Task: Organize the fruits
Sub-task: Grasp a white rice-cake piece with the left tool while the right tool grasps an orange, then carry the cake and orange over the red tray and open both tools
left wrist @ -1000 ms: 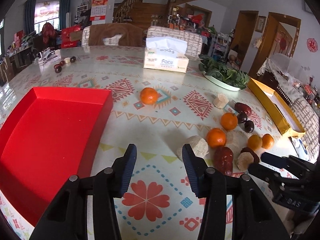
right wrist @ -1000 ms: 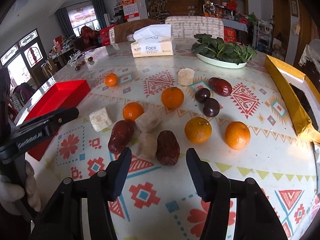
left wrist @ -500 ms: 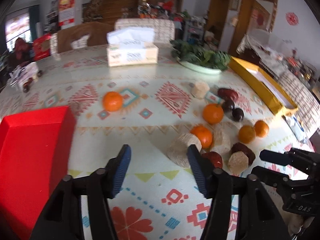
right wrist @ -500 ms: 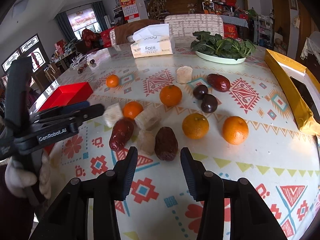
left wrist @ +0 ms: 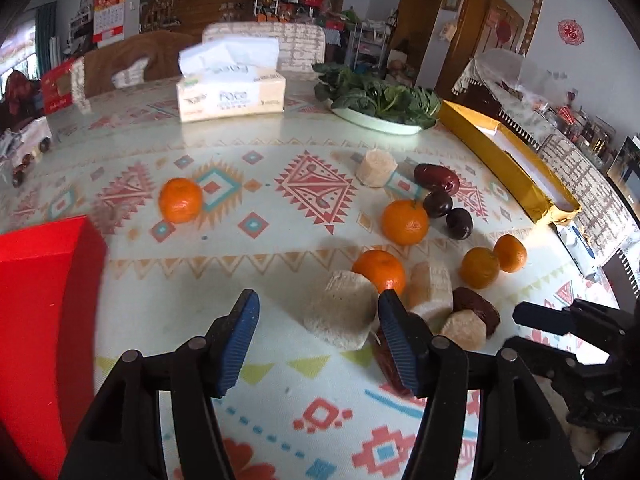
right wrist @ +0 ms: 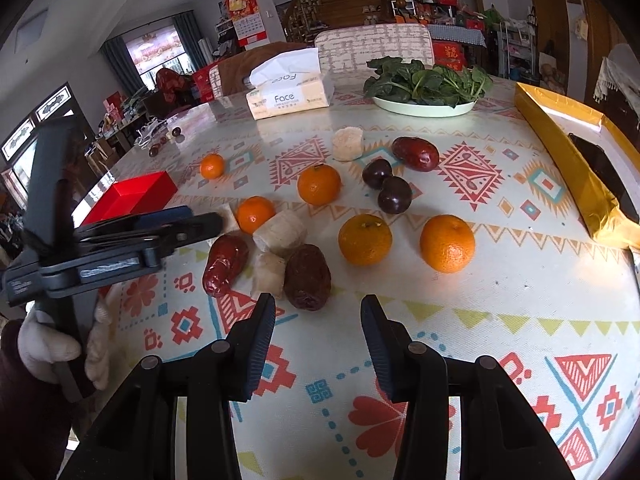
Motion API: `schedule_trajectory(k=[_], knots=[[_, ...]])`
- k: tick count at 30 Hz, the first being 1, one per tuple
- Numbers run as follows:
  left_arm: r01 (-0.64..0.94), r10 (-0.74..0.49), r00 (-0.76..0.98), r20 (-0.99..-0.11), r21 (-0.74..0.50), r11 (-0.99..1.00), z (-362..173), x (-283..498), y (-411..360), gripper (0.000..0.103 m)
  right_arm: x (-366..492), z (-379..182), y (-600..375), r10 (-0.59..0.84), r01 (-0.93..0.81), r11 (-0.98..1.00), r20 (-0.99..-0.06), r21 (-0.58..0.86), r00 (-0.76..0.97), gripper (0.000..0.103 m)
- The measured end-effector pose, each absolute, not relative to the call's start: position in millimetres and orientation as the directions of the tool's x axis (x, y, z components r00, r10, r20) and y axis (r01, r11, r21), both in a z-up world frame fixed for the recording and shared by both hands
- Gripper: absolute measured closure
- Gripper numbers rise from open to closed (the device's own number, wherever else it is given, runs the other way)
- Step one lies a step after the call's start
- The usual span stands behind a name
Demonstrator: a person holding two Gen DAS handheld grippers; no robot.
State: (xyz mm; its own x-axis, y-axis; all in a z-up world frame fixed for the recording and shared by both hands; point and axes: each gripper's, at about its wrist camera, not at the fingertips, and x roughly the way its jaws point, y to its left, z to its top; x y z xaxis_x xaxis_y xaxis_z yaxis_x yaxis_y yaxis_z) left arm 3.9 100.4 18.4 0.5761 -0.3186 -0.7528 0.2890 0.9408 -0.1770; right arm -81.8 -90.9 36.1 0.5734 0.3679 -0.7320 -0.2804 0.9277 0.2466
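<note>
Several oranges, dark plums, red dates and pale cut chunks lie in a cluster on the patterned table. My left gripper (left wrist: 316,332) is open, its jaws just in front of a pale chunk (left wrist: 342,314), with an orange (left wrist: 379,270) behind it. My right gripper (right wrist: 318,334) is open and empty, just short of a dark brown date (right wrist: 307,276) and a pale chunk (right wrist: 267,274). A red date (right wrist: 224,264) lies to their left. The left gripper also shows in the right wrist view (right wrist: 176,220). A red tray (left wrist: 40,320) sits at the left.
A tissue box (left wrist: 230,94), a plate of greens (left wrist: 378,102) and a gold box (left wrist: 504,160) stand at the back and right. One orange (left wrist: 180,200) lies apart near the red tray (right wrist: 132,196). Two oranges (right wrist: 404,240) lie right of the cluster.
My left gripper has swung right from the red tray towards the fruit cluster and closed in on the pale chunk. My right gripper has edged forward towards the dark date.
</note>
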Motion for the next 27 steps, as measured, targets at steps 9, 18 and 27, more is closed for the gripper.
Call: schedule_trajectory(k=[9, 18, 27], knots=[[0.263, -0.343, 0.582, -0.737, -0.229, 0.937, 20.1, -6.5, 105.9, 0.065, -85.3, 47.2, -121.7, 0.34, -0.211, 0.94, -0.704, 0.268, 0.624, 0.054], [0.176, -0.38, 0.651, -0.657, -0.356, 0.918, 43.4, -43.9, 145.6, 0.065, -67.7, 47.0, -157.0, 0.219, -0.079, 0.972, -0.721, 0.223, 0.657, 0.054], [0.118, -0.322, 0.705, -0.632, -0.343, 0.932, 60.1, -67.3, 173.8, 0.065, -26.0, 31.0, -142.9, 0.236, -0.093, 0.969, -0.758, 0.227, 0.608, 0.063]])
